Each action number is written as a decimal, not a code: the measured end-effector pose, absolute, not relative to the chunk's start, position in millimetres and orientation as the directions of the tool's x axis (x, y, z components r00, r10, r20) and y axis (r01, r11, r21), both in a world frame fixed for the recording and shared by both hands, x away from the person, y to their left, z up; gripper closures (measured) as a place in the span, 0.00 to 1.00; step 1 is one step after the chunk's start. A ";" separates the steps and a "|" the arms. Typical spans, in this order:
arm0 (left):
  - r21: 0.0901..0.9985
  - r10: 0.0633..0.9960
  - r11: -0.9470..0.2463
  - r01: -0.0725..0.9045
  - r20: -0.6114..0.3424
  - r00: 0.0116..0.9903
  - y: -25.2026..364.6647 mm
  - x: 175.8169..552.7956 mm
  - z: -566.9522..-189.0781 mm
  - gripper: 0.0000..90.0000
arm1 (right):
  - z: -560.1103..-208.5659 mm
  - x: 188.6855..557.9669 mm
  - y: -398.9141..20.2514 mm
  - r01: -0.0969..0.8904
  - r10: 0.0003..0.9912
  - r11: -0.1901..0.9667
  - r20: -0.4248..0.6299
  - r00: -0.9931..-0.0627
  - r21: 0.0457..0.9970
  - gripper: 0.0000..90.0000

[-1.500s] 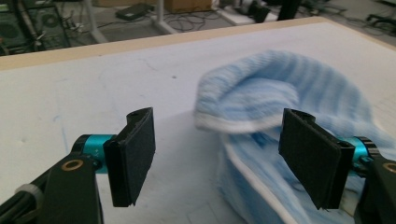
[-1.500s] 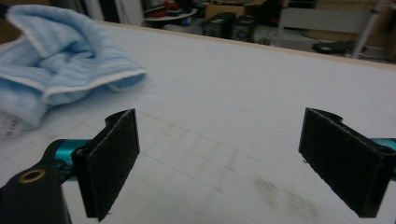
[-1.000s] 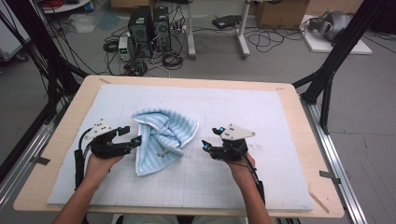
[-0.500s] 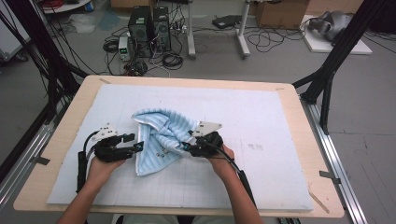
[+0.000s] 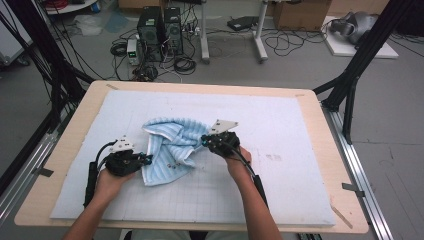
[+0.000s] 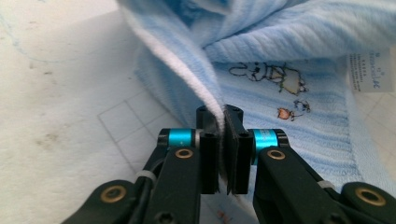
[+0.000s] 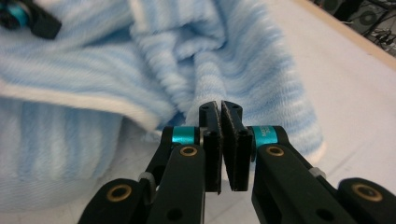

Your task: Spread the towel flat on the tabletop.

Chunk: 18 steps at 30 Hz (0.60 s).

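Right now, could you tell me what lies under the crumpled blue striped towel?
The towel rests on the white gridded mat that covers the wooden table. Whether anything small lies beneath its folds cannot be seen.

A white gridded mat (image 5: 280, 190) covers the wooden table (image 5: 75, 122); computer towers (image 5: 160, 25) stand beyond.

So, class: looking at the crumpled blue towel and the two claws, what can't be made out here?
- Small print on the towel's white label: too small and cut off by the right edge, left gripper view.
- Towel's underside and inner layers: hidden by its own folds, high view.
- Left claw's tips: too small, high view.
- Embroidered figures: partly blurred.
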<state>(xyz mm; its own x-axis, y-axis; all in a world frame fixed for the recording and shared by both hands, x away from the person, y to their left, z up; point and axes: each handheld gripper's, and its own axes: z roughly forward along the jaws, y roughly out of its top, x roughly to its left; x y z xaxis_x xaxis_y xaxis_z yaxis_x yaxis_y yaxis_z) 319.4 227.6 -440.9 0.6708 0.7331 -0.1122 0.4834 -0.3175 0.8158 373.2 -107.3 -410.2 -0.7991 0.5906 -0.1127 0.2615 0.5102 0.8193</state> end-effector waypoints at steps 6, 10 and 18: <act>0.819 0.754 -0.305 0.486 -0.105 0.649 236.5 320.8 -439.2 0.97 | -389.2 391.1 -127.5 0.295 0.657 0.443 -0.083 -0.749 0.847 0.97; 0.814 0.766 -0.298 0.498 -0.108 0.633 240.4 324.4 -440.6 0.97 | -375.2 408.7 -135.6 0.314 0.710 0.409 -0.082 -0.699 0.857 0.97; 0.810 0.773 -0.293 0.508 -0.112 0.624 244.4 328.7 -442.7 0.97 | -374.6 445.2 -149.7 0.433 0.829 0.342 -0.051 -0.557 0.834 0.97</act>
<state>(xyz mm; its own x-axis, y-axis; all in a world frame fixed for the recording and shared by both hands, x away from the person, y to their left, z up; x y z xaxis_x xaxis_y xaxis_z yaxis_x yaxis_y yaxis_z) 328.7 244.4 -442.7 0.6241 0.7732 -0.1123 0.5082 -0.2925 0.8101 445.2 -149.7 -374.6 -0.5566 0.8292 -0.0510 0.4333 0.3421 0.8338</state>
